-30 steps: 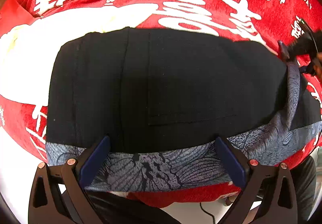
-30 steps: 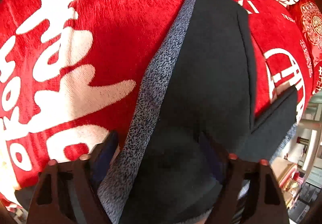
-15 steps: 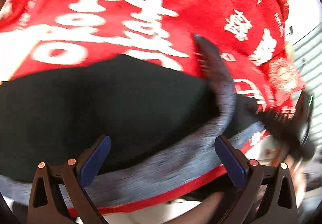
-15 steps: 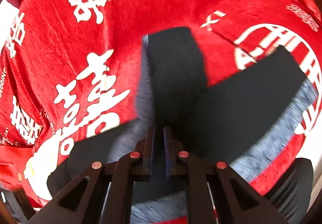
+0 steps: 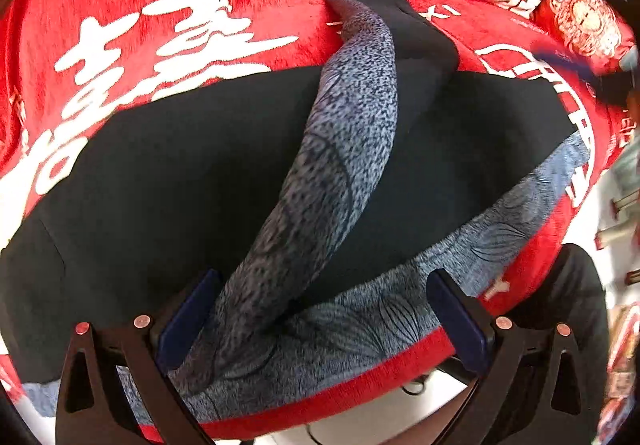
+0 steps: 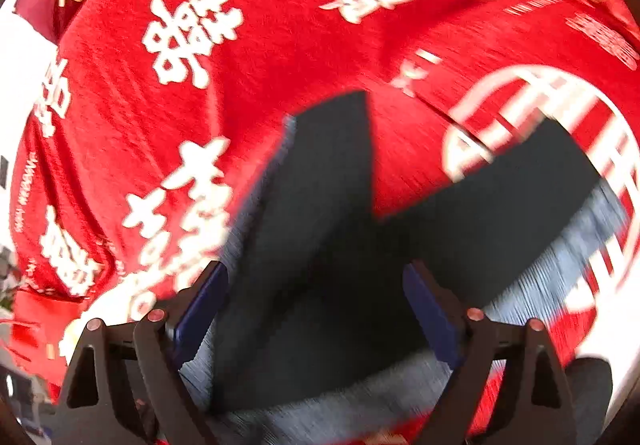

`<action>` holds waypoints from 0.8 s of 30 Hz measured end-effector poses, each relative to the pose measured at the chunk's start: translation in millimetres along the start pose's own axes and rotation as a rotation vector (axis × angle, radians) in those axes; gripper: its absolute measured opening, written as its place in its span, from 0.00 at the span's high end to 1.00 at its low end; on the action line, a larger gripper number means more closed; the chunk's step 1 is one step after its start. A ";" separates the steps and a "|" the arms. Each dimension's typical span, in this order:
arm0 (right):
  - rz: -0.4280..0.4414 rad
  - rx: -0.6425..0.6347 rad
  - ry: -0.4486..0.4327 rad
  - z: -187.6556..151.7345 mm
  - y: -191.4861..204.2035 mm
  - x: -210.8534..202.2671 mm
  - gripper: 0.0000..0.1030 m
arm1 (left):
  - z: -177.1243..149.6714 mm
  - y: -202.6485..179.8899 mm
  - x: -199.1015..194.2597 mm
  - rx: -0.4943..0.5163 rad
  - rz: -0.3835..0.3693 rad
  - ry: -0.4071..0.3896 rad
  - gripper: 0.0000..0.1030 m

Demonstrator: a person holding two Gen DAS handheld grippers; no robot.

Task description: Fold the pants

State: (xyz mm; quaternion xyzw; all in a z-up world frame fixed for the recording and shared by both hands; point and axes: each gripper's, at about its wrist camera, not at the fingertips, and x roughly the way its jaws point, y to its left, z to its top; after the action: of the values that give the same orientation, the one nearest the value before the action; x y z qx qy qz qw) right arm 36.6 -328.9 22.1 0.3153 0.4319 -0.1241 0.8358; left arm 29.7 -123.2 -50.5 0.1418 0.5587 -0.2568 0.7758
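While both my grippers hang wide open, the black fabric pants with grey patterned trim lie below. The folded-over leg runs toward one o'clock from my left gripper, nearer than my right gripper.

The right gripper is hovering over the pants with its blue-padded fingers spread wide and nothing lying between them. Straight ahead of the fingers, one black leg is stretching away across the red cloth; a second leg is angling off ahead and to the right. A grey patterned band is running along that right-hand leg's near edge, and another grey strip is edging the far leg's left side, just past the left finger. White characters are showing on the cloth ahead and to the left. The whole view is smeared by motion blur.
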 end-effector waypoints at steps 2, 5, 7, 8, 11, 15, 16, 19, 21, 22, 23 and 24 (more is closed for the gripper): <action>-0.068 -0.054 0.018 29.9 24.2 15.5 0.10 | 1.2 -0.6 4.1 -0.016 -0.010 0.009 0.00; -0.186 -0.150 0.169 68.3 59.0 67.8 0.10 | 3.1 -0.7 5.8 -0.031 -0.009 0.011 0.00; -0.229 -0.180 0.228 84.3 73.4 97.4 0.10 | 4.3 -1.1 7.1 -0.036 -0.013 0.018 0.00; -0.268 -0.190 0.253 91.3 80.9 114.4 0.10 | 4.3 -0.6 7.3 -0.040 -0.017 0.021 0.00; -0.395 -0.215 0.328 104.1 94.0 166.8 0.10 | 3.7 0.4 7.7 -0.059 -0.029 0.032 0.00; -0.681 -0.315 0.444 97.7 80.0 220.5 0.12 | 5.8 2.9 7.9 -0.061 -0.042 0.039 0.00; -0.637 -0.262 0.416 101.1 69.0 214.9 0.15 | 6.6 4.2 7.6 -0.065 -0.048 0.039 0.00; -0.487 -0.164 0.365 109.2 35.5 184.6 0.50 | 8.4 6.3 6.2 -0.085 -0.064 0.039 0.00; -0.398 -0.133 0.328 111.9 16.0 158.1 0.73 | 10.8 6.3 4.7 -0.093 -0.076 0.036 0.00; -0.338 -0.084 0.305 112.2 1.2 141.0 0.74 | 11.8 6.5 3.5 -0.098 -0.087 0.032 0.00; -0.294 -0.047 0.272 111.0 -12.3 122.0 0.75 | 12.3 6.8 2.7 -0.103 -0.095 0.032 0.00; -0.261 -0.018 0.232 108.7 -24.7 101.6 0.76 | 12.7 7.4 1.0 -0.109 -0.105 0.028 0.00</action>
State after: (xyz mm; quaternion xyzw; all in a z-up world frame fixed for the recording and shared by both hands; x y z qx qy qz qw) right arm 155.3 -410.2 -23.0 0.2611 0.5638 -0.1906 0.7601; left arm 44.1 -123.8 -47.6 0.0736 0.5894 -0.2643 0.7598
